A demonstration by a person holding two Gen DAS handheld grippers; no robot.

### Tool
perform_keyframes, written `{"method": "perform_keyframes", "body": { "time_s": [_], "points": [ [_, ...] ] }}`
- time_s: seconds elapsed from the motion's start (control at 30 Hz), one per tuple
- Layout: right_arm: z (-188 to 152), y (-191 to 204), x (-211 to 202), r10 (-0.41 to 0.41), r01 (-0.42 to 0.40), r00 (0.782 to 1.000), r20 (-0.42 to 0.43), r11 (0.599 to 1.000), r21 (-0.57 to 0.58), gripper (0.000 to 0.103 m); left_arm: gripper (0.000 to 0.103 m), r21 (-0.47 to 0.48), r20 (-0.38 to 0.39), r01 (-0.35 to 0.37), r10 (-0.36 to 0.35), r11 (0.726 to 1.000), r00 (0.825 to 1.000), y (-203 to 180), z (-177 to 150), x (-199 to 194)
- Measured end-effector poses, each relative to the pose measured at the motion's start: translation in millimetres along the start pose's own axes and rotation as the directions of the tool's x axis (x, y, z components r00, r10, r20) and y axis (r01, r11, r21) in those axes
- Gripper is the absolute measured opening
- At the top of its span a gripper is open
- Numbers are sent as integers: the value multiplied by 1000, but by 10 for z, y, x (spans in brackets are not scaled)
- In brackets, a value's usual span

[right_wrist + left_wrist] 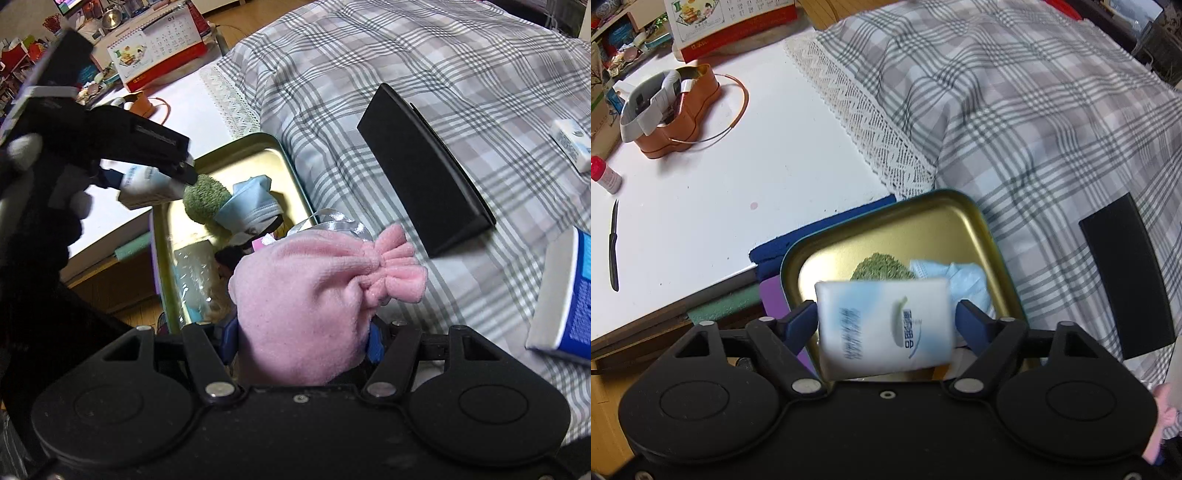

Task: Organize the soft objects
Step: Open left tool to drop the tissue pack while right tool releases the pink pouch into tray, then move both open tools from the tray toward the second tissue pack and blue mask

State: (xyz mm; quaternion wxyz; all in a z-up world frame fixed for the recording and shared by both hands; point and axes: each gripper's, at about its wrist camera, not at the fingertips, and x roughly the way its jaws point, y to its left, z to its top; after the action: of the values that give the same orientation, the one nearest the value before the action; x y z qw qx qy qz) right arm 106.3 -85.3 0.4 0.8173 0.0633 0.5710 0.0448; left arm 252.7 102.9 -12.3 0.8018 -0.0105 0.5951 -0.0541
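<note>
Over tin [960,206] | left tool [886,314] released, tissue pack [882,328] between | right tool [303,338] grasping pink pouch [306,295]

- Soft indoor light, fairly bright; the white table [713,192] glares palest towards ten o'clock.
- The tissue pack [884,328] is smeared by motion blur, its print unreadable.
- Fisheye bending curves the plaid bedcover [424,59] towards one o'clock.
- Black gripper bodies at six o'clock lie in shadow.
</note>
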Motion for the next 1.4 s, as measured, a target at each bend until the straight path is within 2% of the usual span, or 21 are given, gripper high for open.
{"method": "perform_keyframes", "body": {
  "time_s": [0.1,0.27,0.57,0.83,1.0,1.07,1.13,1.4],
  "points": [
    [58,-2,105,-7,7,1000,-17,1000,5,63,80,11,5,-16,16,1000,1000,-35,3,13],
    [116,-18,211,-8,9,999,-32,1000,13,63,80,-20,-11,2,-2,1000,1000,-10,-16,43],
    [428,142,459,-1,1,1000,-24,1000,-13,63,80,-79,44,-65,69,995,997,43,-8,-34],
    [854,378,741,-3,2,1000,-9,999,-48,63,80,-213,53,-48,60,976,997,253,6,-64],
    [1115,556,841,33,-30,999,42,998,-59,64,80,-273,83,-47,72,961,994,353,7,-126],
    [1183,616,871,60,-56,996,68,997,-59,66,80,-286,89,-50,78,957,993,380,3,-136],
    [1222,645,897,80,-75,993,82,995,-59,81,80,-287,89,-49,78,957,993,388,3,-132],
    [1104,516,799,28,-23,995,99,998,-51,80,80,-245,75,-36,56,969,996,310,-12,-94]
  ]
}}
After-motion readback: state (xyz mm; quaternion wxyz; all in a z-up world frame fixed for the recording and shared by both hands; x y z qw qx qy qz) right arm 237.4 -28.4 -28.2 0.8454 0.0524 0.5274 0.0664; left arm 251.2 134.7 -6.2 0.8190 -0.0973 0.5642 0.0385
